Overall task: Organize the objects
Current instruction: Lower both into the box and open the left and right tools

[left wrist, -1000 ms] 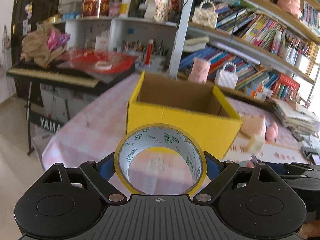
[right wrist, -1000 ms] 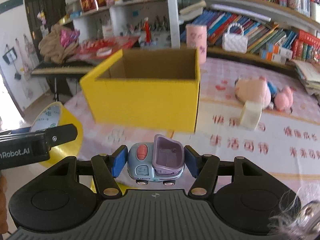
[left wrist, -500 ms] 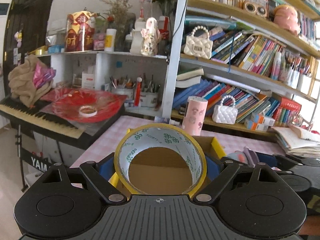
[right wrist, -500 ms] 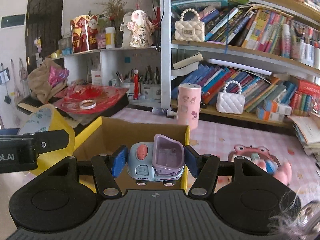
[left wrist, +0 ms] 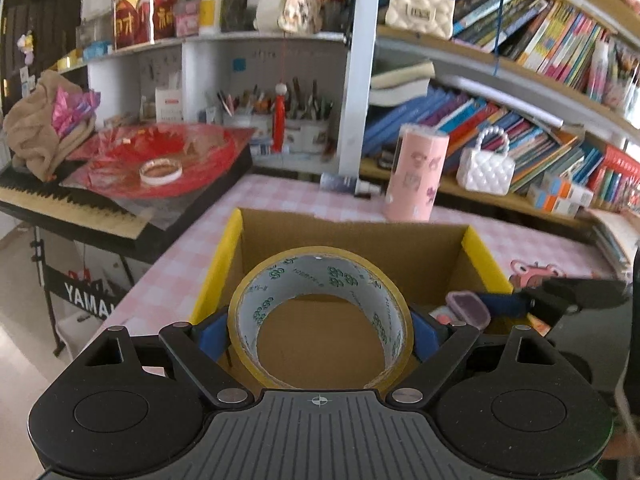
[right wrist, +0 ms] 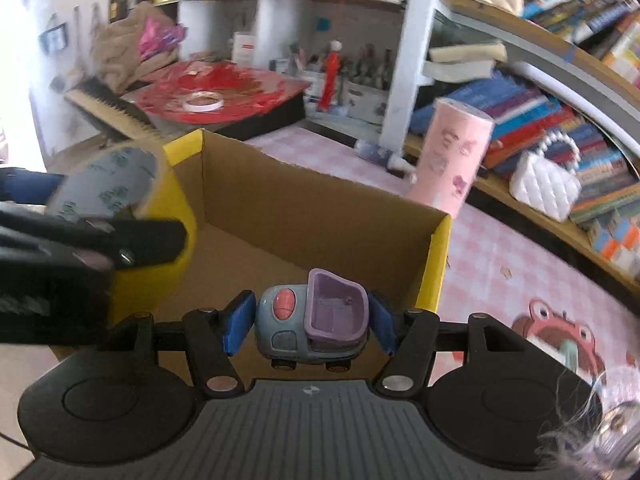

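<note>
In the left wrist view, the left tongs (left wrist: pixel 320 330) pinch a tape roll (left wrist: pixel 320 316) by its outer sides, in the lower middle of the frame. The hole of the roll looks down into the open yellow box (left wrist: pixel 218 264), which stands on the pink checked table (left wrist: pixel 280 196). I judge the roll is over the near part of the box, so the step in hand is to let it go inside. It is better to bring it lower first, so that it does not roll or bounce out.

In the right wrist view, the right tongs (right wrist: pixel 306 328) pinch a small toy car (right wrist: pixel 312 320) in the lower middle of the frame, near the right wall of the box (right wrist: pixel 438 264). The left tongs (right wrist: pixel 80 240) with the tape roll (right wrist: pixel 116 188) are at the left edge. The two are close together, so releasing one after another, each in its own half, should avoid a collision.
</note>
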Demonstrator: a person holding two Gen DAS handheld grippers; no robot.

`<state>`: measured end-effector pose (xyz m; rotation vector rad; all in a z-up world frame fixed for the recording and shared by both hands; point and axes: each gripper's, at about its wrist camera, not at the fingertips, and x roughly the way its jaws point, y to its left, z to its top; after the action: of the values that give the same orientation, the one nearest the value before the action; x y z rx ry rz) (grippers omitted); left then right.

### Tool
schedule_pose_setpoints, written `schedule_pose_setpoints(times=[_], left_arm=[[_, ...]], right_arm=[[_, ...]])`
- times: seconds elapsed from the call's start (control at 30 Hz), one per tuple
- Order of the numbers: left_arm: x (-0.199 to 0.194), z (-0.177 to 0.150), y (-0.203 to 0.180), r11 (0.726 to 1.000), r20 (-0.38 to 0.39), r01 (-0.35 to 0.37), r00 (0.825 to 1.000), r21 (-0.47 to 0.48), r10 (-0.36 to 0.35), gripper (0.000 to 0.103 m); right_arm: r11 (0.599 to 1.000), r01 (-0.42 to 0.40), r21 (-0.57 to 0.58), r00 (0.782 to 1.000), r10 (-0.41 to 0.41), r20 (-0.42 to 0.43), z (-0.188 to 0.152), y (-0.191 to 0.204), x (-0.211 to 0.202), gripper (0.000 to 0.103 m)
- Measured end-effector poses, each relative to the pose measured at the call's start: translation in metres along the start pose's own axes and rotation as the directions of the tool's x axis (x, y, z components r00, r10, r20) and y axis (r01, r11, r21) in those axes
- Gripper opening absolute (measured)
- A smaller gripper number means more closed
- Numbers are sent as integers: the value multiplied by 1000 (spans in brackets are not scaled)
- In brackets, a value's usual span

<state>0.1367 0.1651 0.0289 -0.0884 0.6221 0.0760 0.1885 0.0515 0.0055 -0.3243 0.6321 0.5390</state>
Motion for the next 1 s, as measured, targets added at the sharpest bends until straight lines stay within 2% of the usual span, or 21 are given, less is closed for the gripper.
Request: schedule_pose_setpoints(times=[0.13,0.3,0.57,0.67,0.77,1.0], left_arm=[[17,-1,-8,1000,-42,-7,999,23,8,89],[36,-3,-14,998,-110,-32,993,45,37,89],[39,-5,-15,998,-117,-52,991,43,57,89],[34,-5,-14,998,-107,-61,992,20,63,90],[20,-5,-14,998,-43,-70,997,4,70,91],[-33,2,-17,998,87,-45,995,-33,48,91]], right_arm=[[992,-22,-122,997,13,-76,5,-7,15,59],[961,-94,-259,984,50,-173,6,-6,28,59],[956,-124,-267,979,74,-188,4,-6,27,59],[958,-125,-257,982,83,-170,5,-7,25,67],[967,-108,-233,992,88,-95,4,-10,16,75],[987,-62,-151,997,69,38,2,-14,-25,74]])
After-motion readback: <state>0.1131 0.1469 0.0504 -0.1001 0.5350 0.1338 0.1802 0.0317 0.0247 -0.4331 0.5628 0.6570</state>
